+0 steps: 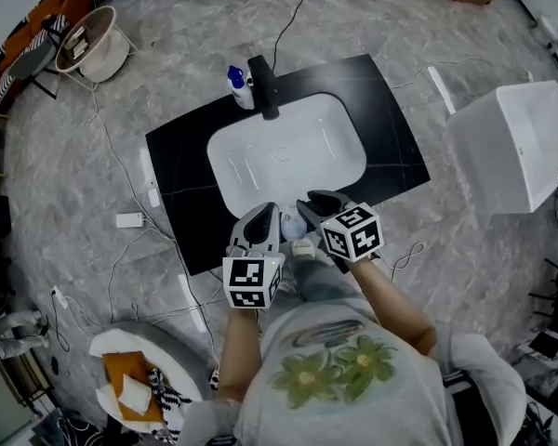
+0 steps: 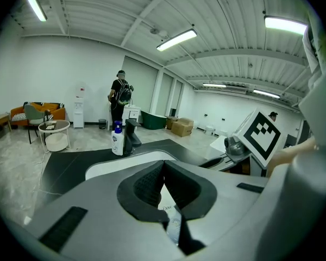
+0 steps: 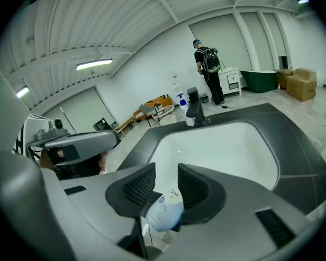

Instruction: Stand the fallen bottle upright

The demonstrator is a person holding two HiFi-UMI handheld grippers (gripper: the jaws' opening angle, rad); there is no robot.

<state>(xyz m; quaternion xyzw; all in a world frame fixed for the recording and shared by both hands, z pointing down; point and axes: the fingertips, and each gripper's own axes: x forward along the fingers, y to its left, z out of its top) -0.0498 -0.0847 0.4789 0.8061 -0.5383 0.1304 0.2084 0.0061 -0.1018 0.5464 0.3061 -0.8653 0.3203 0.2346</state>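
A white Dove bottle (image 1: 293, 224) rests on the black counter's (image 1: 181, 179) front strip, just before the white sink (image 1: 335, 128); it seems to lie on its side. Both grippers hover right over it. My left gripper (image 1: 267, 212) is at its left with the jaws closed tip to tip (image 2: 163, 165); the bottle (image 2: 172, 222) shows beneath them. My right gripper (image 1: 309, 204) is at its right, open (image 3: 167, 170). Under the gap lies the bottle (image 3: 165, 211), and the pads do not press on it.
A blue-capped pump bottle (image 1: 237, 85) stands upright beside the black faucet (image 1: 263, 86) at the sink's far rim. A white tub (image 1: 516, 147) stands to the right, and cables (image 1: 121, 170) trail over the floor. A person (image 2: 119, 99) stands in the background.
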